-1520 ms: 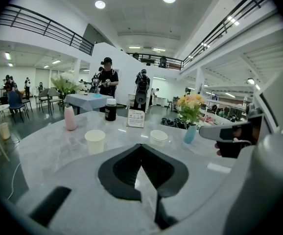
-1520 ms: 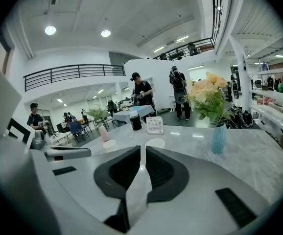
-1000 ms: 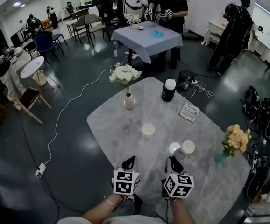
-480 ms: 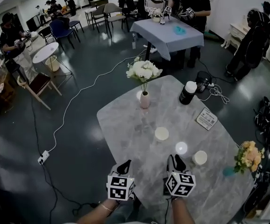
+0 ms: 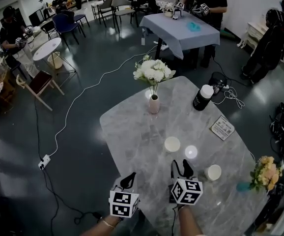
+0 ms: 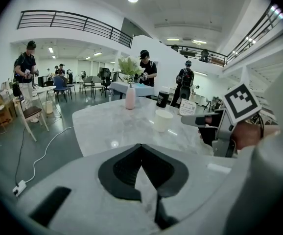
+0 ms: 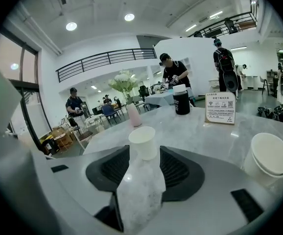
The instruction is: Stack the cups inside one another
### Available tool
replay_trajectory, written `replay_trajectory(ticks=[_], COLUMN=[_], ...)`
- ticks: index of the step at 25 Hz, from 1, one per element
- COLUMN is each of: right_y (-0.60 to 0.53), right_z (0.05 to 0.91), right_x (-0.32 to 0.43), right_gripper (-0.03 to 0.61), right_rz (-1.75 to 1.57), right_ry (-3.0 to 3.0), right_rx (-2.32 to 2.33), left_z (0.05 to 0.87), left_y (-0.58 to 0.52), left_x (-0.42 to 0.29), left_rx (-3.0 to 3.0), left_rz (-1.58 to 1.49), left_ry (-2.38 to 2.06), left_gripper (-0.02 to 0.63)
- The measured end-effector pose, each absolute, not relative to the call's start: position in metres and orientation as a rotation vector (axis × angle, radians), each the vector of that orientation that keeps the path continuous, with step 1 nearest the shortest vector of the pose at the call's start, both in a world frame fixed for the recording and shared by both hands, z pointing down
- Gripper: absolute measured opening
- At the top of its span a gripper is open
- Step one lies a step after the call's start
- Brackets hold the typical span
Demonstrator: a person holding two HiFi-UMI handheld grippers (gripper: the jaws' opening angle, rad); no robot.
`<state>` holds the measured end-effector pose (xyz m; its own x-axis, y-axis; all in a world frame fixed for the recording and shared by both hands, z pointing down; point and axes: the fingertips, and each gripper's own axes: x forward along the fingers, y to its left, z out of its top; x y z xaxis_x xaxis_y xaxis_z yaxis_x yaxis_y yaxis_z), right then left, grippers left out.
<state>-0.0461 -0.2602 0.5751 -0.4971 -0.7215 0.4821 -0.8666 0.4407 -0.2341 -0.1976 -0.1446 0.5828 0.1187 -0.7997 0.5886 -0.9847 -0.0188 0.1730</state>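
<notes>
The jaws of the right gripper have just been opening and stand apart, empty, short of a white paper cup on the bench. The left gripper (lower left) has its jaws pressed together.

Print on sign too small

The head view is dim and greyish, lit from overhead. A glare spot shines white on the tabletop, right of centre. Both gripper views are brighter, with ceiling lights at the top, bent lines and black corners. The cup mid-frame in the right gripper view is sharp.
</notes>
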Motion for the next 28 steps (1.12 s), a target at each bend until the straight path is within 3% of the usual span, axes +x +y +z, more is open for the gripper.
replay_trajectory(ticks=[13, 28], right_y=[-0.287, -0.314], right_z=[0.609, 0.625], right_x=[-0.078, -0.092], right_gripper=[0.232, 0.241], right_rz=[0.617, 0.567], right_ry=[-2.377, -2.372], right_rx=[1.266, 1.256], left_z=[0.606, 0.626], left_y=[-0.145, -0.146], left_x=[-0.213, -0.227], left_rx=[1.798, 1.738], left_rz=[0.445, 0.452], left_ry=[-1.729, -1.743], left_gripper=[-0.005, -0.005])
